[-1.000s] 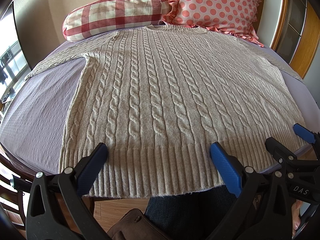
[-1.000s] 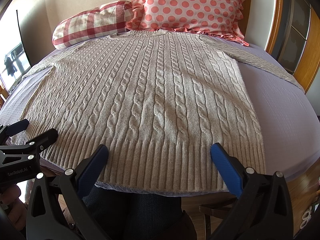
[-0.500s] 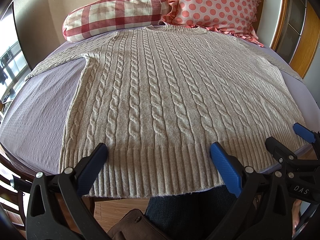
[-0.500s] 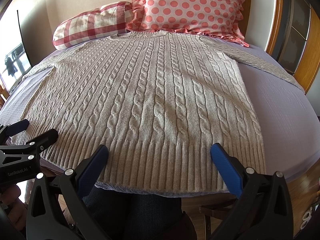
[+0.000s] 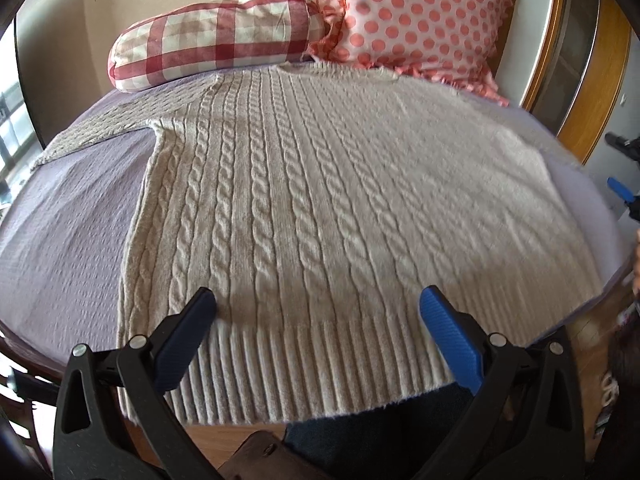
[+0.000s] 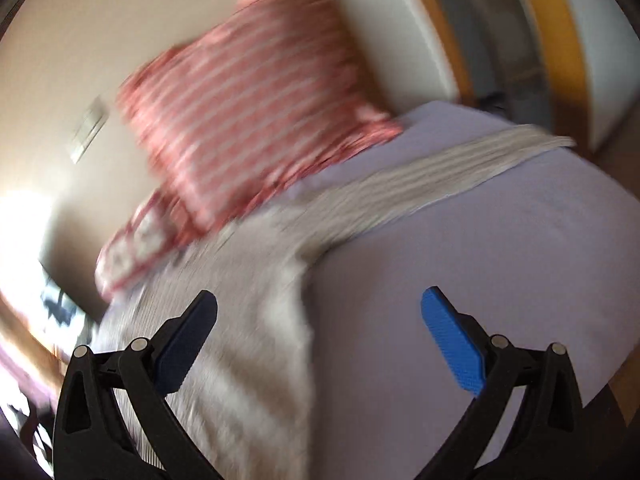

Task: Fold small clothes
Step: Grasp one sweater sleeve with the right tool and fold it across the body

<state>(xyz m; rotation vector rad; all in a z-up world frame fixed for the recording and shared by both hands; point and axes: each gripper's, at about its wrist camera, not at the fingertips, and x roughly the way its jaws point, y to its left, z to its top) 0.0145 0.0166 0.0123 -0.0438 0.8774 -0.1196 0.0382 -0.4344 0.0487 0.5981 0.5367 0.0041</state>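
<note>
A beige cable-knit sweater [image 5: 320, 208] lies flat, front up, on a lilac-covered bed [image 5: 68, 240], hem toward me and sleeves spread out. My left gripper [image 5: 318, 312] is open and empty, just above the ribbed hem. My right gripper [image 6: 320, 312] is open and empty, above the sweater's right side edge [image 6: 280, 320], with the right sleeve [image 6: 420, 180] stretching away ahead. The right wrist view is blurred by motion. Part of the right gripper shows at the far right of the left wrist view [image 5: 622, 192].
A red checked pillow [image 5: 216, 40] and a pink polka-dot pillow [image 5: 420, 20] lean against the wall at the head of the bed. A wooden frame [image 5: 596, 80] stands at the right. The bed's near edge [image 5: 580, 320] curves below the hem.
My right gripper has swung quickly up and to the right, from the hem to the sweater's right side, tilting as it went. My left gripper has moved forward a little over the hem.
</note>
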